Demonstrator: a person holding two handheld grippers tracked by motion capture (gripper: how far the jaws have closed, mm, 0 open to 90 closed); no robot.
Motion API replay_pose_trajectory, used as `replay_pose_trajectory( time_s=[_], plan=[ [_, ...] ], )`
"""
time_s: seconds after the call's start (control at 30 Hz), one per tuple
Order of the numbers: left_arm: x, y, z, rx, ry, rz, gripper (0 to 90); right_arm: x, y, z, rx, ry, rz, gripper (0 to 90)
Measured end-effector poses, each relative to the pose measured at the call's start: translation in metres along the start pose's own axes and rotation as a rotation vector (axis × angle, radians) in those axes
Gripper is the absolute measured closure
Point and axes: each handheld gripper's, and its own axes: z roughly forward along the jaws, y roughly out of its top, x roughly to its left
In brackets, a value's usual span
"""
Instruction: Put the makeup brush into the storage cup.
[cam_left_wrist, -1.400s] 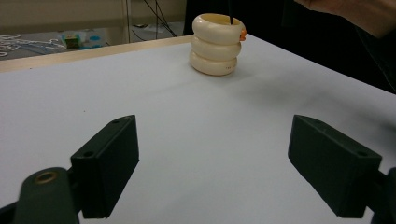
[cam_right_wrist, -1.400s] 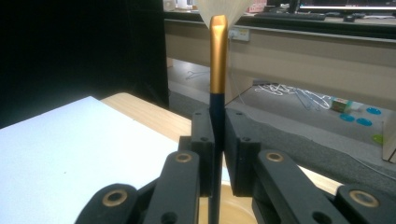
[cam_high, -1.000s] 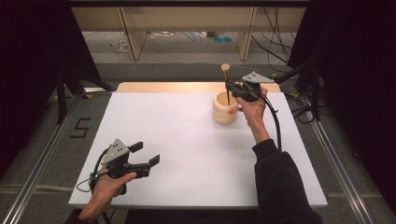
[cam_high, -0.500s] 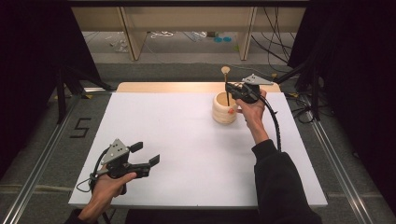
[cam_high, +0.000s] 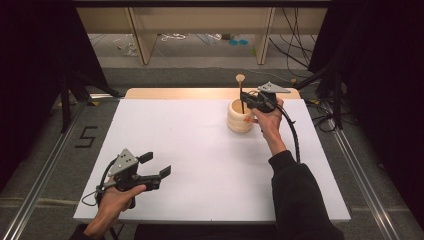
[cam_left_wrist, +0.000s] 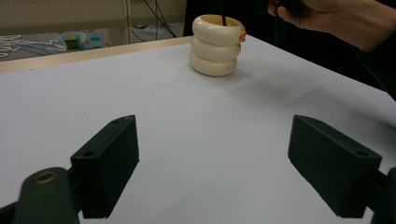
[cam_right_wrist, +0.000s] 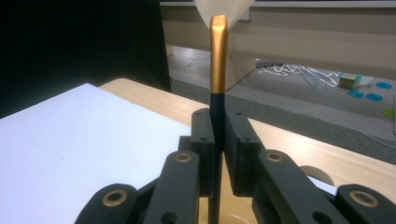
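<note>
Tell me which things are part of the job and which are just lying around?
Part of the job:
- brush, pinched upright in the right tongs
- cream ringed holder under it

Just lying around:
- left tongs, open and idle above the white table
- blue discs and white hangers on the floor beyond

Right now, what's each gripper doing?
Left gripper: open, empty, low over the table.
Right gripper: shut on the brush, which stands upright in the cup.

White table top (cam_high: 200, 140) (wood strip along far edge); cream ringed holder (cam_high: 239, 117) stands far right.
</note>
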Motion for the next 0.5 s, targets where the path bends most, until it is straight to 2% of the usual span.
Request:
replay_pose_trajectory(
  time_s=[0.07,0.17,0.2,0.23,0.27,0.3,0.33,0.37,0.43,0.47,0.5],
  plan=[
    [0.0000,0.0000,-0.0002,0.000,0.003,0.000,15.9,0.0001,-0.0012,-0.0005,0.015,-0.006,0.007,82.8],
    [0.0002,0.0000,-0.0002,0.001,0.004,0.000,15.8,-0.0009,-0.0024,0.0006,0.003,-0.002,0.004,82.7],
    [0.0003,-0.0001,-0.0002,0.002,0.004,0.000,15.8,-0.0011,-0.0030,0.0000,0.031,0.001,0.007,80.7],
    [0.0003,-0.0001,-0.0002,0.002,0.004,0.000,15.9,-0.0011,-0.0030,0.0000,0.031,0.001,0.007,80.7],
    [0.0002,-0.0001,-0.0001,0.002,0.004,-0.001,15.8,-0.0011,-0.0035,0.0004,0.048,-0.015,0.022,75.7],
    [0.0001,-0.0002,0.0000,0.002,0.002,-0.002,15.8,-0.0010,-0.0034,0.0003,0.051,-0.024,0.034,66.6],
    [0.0001,-0.0002,0.0000,0.001,0.002,-0.002,15.8,-0.0010,-0.0034,0.0003,0.051,-0.024,0.034,66.6],
    [0.0001,-0.0001,0.0000,0.001,0.001,-0.001,15.8,-0.0017,-0.0028,0.0005,0.050,-0.032,0.046,58.9],
    [0.0002,-0.0001,-0.0002,0.001,0.004,-0.001,15.8,-0.0015,-0.0018,-0.0006,0.059,-0.040,0.060,56.5],
    [0.0002,-0.0001,-0.0002,0.002,0.004,-0.001,15.8,-0.0021,0.0000,-0.0021,0.046,-0.050,0.067,50.9],
    [0.0002,-0.0001,-0.0002,0.001,0.004,0.000,15.8,-0.0021,0.0000,-0.0021,0.046,-0.050,0.067,50.9]
  ],
)
